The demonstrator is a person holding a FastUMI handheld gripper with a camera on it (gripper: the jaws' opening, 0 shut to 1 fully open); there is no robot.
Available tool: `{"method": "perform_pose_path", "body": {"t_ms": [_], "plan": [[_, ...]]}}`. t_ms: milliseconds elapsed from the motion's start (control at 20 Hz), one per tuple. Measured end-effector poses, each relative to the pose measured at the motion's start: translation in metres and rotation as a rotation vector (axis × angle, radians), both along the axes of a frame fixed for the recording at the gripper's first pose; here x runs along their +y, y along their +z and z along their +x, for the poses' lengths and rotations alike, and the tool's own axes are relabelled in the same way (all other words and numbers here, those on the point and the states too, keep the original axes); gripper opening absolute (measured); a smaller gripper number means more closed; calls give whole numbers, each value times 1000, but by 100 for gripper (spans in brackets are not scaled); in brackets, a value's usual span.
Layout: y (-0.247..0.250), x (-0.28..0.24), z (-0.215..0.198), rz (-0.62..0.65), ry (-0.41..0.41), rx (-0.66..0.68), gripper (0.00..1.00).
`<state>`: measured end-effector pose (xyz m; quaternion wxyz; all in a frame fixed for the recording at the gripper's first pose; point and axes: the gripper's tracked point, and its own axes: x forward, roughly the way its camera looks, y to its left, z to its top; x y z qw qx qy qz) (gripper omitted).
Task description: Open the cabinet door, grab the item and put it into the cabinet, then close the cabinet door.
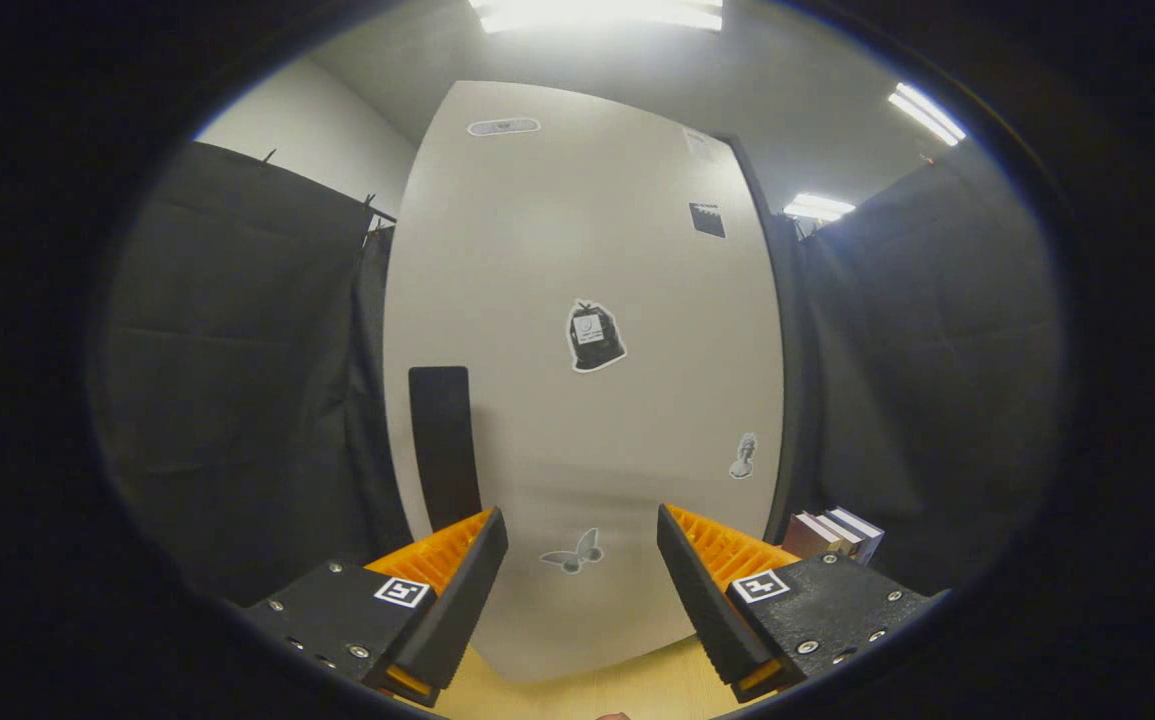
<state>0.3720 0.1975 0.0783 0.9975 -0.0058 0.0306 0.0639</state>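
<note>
A tall white cabinet door stands shut straight ahead, dotted with small stickers. Its black vertical handle runs down the door's left side, just above my left finger. My gripper is open, with nothing between its orange and black fingers, and a butterfly sticker on the door shows in the gap. The fingers hang close in front of the door's lower part, above a light wooden surface. A few books stand to the right of the cabinet, just beyond my right finger.
Black cloth walls close in on both sides of the cabinet. Ceiling lights shine above.
</note>
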Motion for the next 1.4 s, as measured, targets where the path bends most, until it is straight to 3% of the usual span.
{"method": "perform_pose_path", "body": {"t_ms": [300, 850, 1400], "plan": [[-2, 6, -15, -22, 14, -4, 94], [-14, -58, -95, -18, -50, 7, 94], [-48, -76, -154, -35, -74, 13, 94]]}}
